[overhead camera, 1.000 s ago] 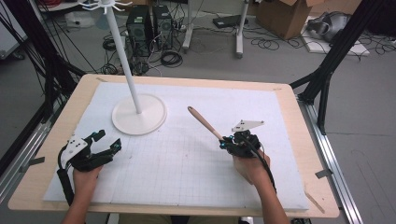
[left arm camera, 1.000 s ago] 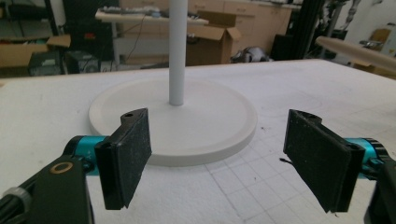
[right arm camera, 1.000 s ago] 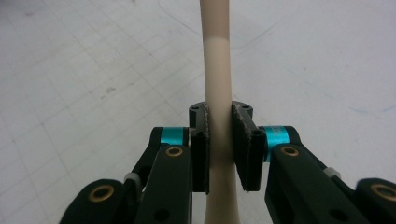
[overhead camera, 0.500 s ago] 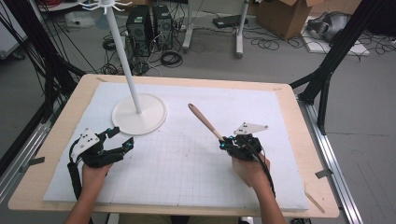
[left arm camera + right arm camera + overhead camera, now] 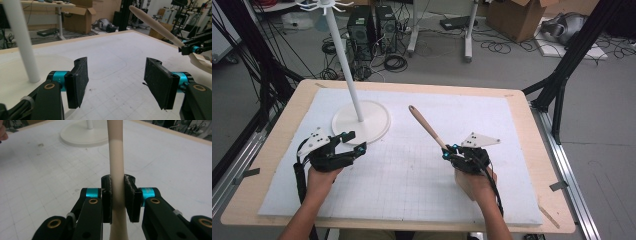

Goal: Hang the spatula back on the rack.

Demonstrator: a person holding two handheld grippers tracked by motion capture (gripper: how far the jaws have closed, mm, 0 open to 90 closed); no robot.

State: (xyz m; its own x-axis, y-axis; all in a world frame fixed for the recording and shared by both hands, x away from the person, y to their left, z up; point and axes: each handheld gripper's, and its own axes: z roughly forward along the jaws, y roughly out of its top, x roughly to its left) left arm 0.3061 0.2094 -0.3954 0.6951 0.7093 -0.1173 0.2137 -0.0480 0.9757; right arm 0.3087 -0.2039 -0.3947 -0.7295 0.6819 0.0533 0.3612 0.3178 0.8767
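A pale wooden utensil (image 5: 427, 127) slants up and away from my right gripper (image 5: 447, 151), which is shut on its shaft. In the right gripper view the pads (image 5: 130, 195) press both sides of the utensil (image 5: 115, 152). My left gripper (image 5: 357, 141) hovers just in front of the white stand's round base (image 5: 372, 125). Its jaws have just been closing but still stand apart with nothing between them. In the left gripper view the left gripper (image 5: 116, 82) faces bare mat, with the stand's pole (image 5: 22, 42) at left and the utensil (image 5: 155, 25) at upper right.
A white gridded mat (image 5: 412, 185) covers most of the wooden table (image 5: 552, 200). The stand's thin pole (image 5: 344, 60) rises to hooks at the top. Behind the table are cables, computer cases and a cardboard box on the floor.
My left gripper has moved forward and to the right, toward the stand's base, and risen a little; its jaws have narrowed. The right gripper and the utensil have stayed put.
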